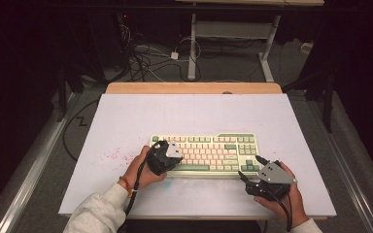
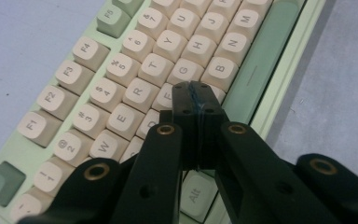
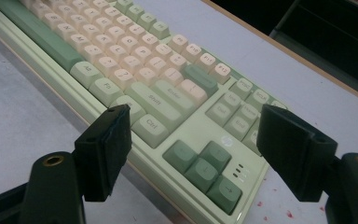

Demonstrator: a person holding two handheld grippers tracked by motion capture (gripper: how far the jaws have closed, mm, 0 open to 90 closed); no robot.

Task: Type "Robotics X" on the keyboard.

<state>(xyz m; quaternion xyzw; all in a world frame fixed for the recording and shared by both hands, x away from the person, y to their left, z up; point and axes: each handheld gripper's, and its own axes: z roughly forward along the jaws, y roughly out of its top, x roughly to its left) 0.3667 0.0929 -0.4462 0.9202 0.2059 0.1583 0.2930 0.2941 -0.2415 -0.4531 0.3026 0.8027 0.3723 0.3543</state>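
Observation:
A pale green keyboard [image 1: 209, 154] with cream and green keys lies on the white table top. My left gripper [image 1: 171, 156] hovers over the keyboard's left half. In the left gripper view it [image 2: 196, 95] is shut with nothing between the pads, its tips just above the keys near F [image 2: 165, 97] and the green space bar [image 2: 256, 70]; whether they touch a key I cannot tell. My right gripper [image 1: 248, 166] is at the keyboard's front right corner. It [image 3: 198, 149] stands open, its pads [image 3: 105, 149] spread on either side of the green arrow keys [image 3: 205, 168].
The white table top [image 1: 175, 111] has a wooden strip [image 1: 194, 88] along its far edge. Red specks [image 1: 114, 155] dot the surface left of the keyboard. Beyond the table, cables [image 1: 145, 58] lie on the floor by the legs of another desk [image 1: 192, 48].

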